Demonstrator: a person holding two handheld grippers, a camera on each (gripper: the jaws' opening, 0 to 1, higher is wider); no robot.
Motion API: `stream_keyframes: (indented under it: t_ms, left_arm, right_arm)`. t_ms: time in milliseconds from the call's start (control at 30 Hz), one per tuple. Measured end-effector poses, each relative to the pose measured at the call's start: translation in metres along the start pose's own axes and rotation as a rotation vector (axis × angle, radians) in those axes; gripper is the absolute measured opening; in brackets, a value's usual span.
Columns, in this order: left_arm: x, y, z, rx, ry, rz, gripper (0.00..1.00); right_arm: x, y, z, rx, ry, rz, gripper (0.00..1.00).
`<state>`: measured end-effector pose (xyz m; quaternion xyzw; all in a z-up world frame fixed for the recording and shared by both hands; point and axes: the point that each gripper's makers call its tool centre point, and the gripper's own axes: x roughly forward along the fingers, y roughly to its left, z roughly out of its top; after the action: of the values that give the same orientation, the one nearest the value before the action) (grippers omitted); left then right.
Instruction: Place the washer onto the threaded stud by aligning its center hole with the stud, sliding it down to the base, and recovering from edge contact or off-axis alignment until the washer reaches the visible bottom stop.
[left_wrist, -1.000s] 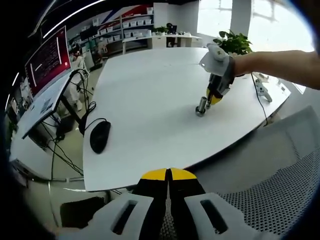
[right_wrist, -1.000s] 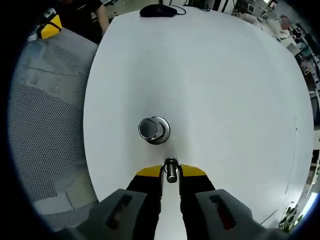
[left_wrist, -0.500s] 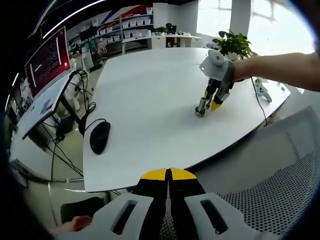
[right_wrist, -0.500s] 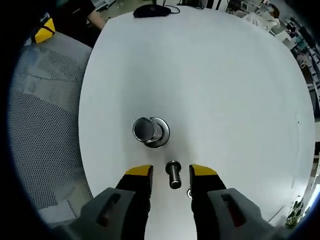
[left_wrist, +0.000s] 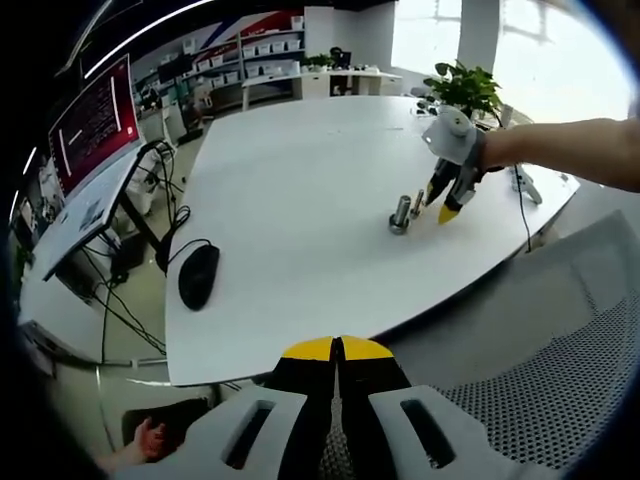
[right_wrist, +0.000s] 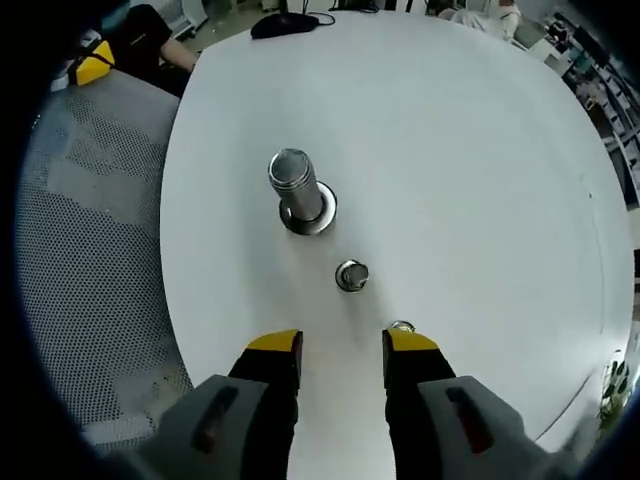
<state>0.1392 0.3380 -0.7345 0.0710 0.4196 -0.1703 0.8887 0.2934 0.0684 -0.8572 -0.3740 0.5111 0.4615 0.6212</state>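
I am holding my right gripper (right_wrist: 341, 345) wide open and empty above the table (right_wrist: 480, 150), near the threaded stud (right_wrist: 296, 187); left gripper (left_wrist: 338, 349) closed.

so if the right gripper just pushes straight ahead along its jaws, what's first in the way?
Probably the small upright metal stud: it stands on the white table just ahead of the open right gripper, roughly in line with the gap. The larger threaded stud lies further on, off to the side. Depth is unclear.

looks like an open-plan office or lab, big white tabletop (left_wrist: 300, 200), red monitor (left_wrist: 95, 120) on a side desk, computer mouse (left_wrist: 198, 276), shelves of storage bins (left_wrist: 265, 45), potted plant (left_wrist: 465, 88), mesh chair (right_wrist: 85, 260)
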Motion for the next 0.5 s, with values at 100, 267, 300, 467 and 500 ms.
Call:
stream_keyframes:
  t_ms: [100, 267, 300, 467, 500]
  left_arm:
    - [0.0, 0.0, 0.0, -0.001, -0.001, 0.001, 0.0]
    - [0.0, 0.0, 0.0, -0.002, -0.004, 0.002, 0.0]
    - [0.0, 0.0, 0.001, -0.002, -0.005, 0.003, 0.0]
    - [-0.001, 0.0, 0.001, -0.005, -0.008, 0.005, 0.0]
    - [-0.001, 0.0, 0.001, -0.006, -0.008, 0.005, 0.0]
  right_arm:
    - [-0.003, -0.003, -0.006, 0.014, 0.0, -0.006, 0.34]
    - [-0.005, -0.005, -0.017, 0.029, 0.011, -0.01, 0.34]
    - [-0.005, -0.005, -0.019, 0.032, 0.018, -0.005, 0.35]
    - [-0.004, -0.009, -0.032, 0.049, 0.038, -0.008, 0.35]
    - [-0.003, -0.01, -0.034, 0.055, 0.038, -0.011, 0.35]
